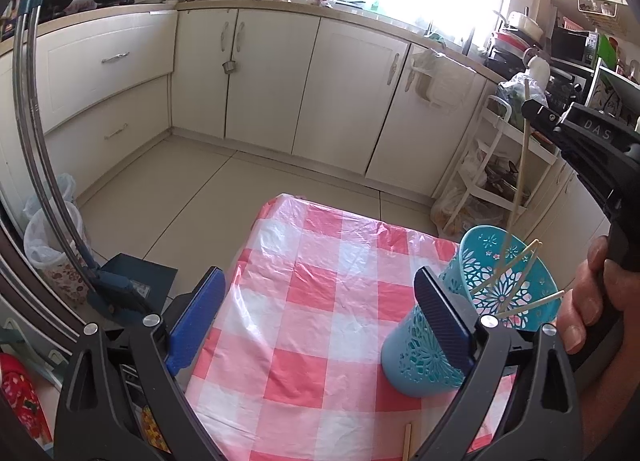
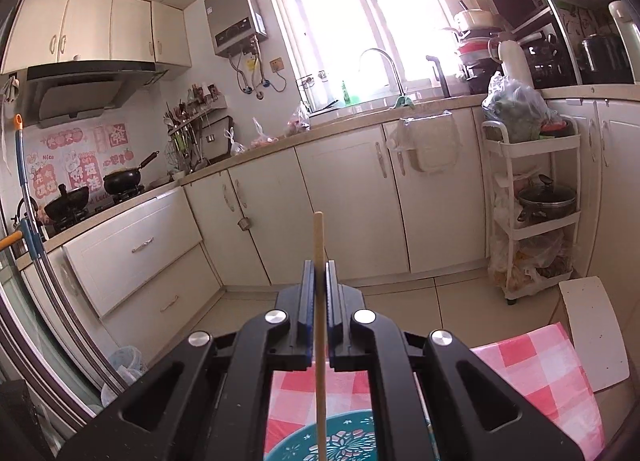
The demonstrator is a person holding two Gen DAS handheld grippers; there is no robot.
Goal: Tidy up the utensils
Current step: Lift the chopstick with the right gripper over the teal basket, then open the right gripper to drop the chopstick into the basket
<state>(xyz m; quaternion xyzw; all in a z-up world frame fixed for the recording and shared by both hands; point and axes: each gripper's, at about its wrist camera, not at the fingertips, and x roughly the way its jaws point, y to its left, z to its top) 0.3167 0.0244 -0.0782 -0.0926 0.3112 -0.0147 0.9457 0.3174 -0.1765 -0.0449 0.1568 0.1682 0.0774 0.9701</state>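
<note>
We see a kitchen with cream cabinets (image 1: 248, 73) running along the far wall ahead of both tools, a bright window (image 2: 344, 17) above the sink, and pale floor tiles (image 1: 192, 197) beyond the surface. The surface (image 1: 320, 301), spread with a red-and-white checked plastic cloth, lies just under and ahead of the left tool (image 1: 320, 313), whose blue pads stand wide apart with nothing between them. Just beside its right finger stands a teal cut-out holder (image 1: 472, 309), upright on the cloth, with several loose chopsticks (image 1: 516, 261) leaning inside it. Above the holder, the right tool (image 2: 319, 277) has its pads pressed closed on one wooden chopstick (image 2: 319, 301), held upright; its lower end reaches down into the holder's mouth. We see a white trolley (image 2: 532, 213) to the right of this tool. A further stick (image 1: 407, 441) lies on the cloth near the base of the left tool.
</note>
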